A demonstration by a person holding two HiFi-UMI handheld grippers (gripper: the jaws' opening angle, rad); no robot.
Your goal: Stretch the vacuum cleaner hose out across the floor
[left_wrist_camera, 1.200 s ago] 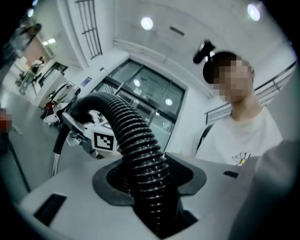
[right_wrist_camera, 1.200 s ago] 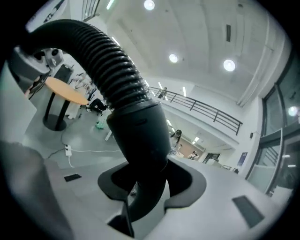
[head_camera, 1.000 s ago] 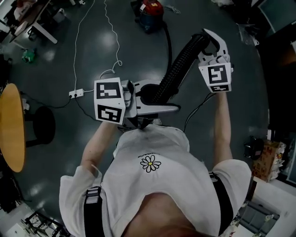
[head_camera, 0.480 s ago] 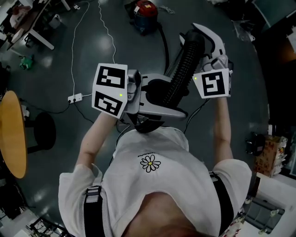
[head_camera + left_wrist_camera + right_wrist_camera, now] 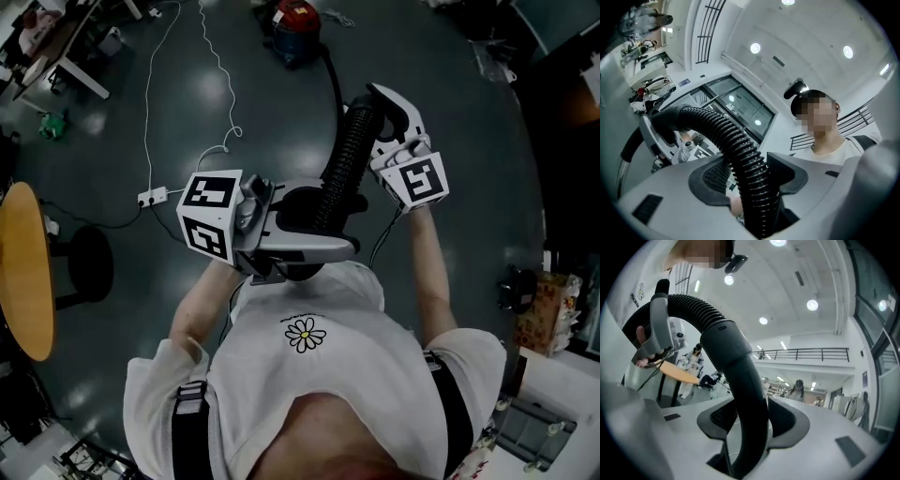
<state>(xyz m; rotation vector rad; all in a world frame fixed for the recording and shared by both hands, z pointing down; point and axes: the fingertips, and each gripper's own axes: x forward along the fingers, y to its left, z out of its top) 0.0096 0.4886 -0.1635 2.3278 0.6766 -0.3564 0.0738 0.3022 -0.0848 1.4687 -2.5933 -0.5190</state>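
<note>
A black ribbed vacuum hose (image 5: pixel 342 164) hangs in the air in front of the person, between both grippers. My left gripper (image 5: pixel 337 223) reaches in from the left. Its jaws have just been opening, but the ribbed hose (image 5: pixel 740 154) still sits pinched between both pads. My right gripper (image 5: pixel 375 117) is shut on the smooth black cuff (image 5: pixel 745 394) at the hose's upper end; its jaws have eased open slightly around it. The red vacuum cleaner (image 5: pixel 295 21) stands on the floor at the top of the head view.
A white cable runs to a power strip (image 5: pixel 150 197) on the dark floor at left. A round wooden table (image 5: pixel 23 272) and a black stool (image 5: pixel 89 253) stand at the far left. Boxes (image 5: pixel 539 319) sit at the right edge.
The right gripper has swung left toward the left gripper and rolled, carrying the cuff. The left gripper has tilted, its marker cube turned. The hose stretch between them stands steeper.
</note>
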